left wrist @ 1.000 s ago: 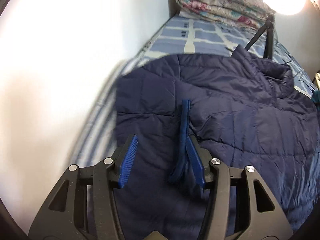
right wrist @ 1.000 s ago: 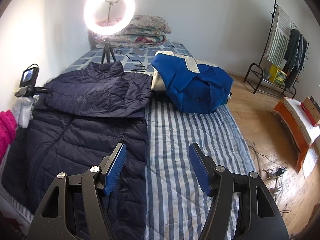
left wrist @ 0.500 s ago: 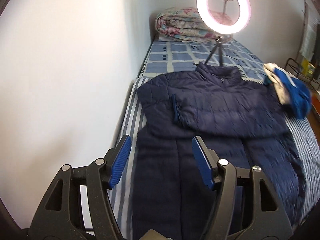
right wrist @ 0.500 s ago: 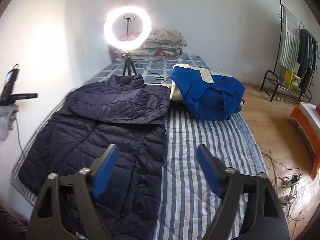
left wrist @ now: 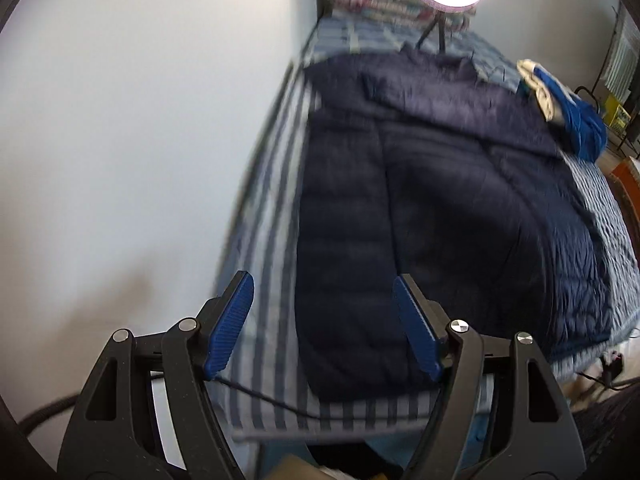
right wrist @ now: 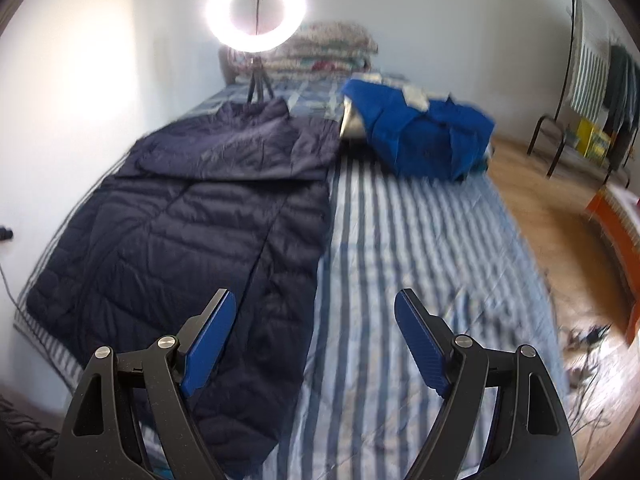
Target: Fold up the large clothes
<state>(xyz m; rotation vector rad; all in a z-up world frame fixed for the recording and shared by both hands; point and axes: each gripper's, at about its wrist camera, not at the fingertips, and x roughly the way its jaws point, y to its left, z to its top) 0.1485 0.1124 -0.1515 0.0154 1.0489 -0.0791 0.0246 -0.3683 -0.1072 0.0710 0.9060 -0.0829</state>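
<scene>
No readable text in either view.
The yellow box (right wrist: 591,140) by the clothes rack (right wrist: 576,80) may carry print, but blur leaves it illegible; nothing else shows lettering.

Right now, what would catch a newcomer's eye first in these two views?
The glowing ring light on its tripod at the far end of the bed draws the eye first. Next comes the long navy puffer coat spread along the wall side of the striped bed, and the bright blue garment bundled beside its top. Both grippers hover open.
</scene>
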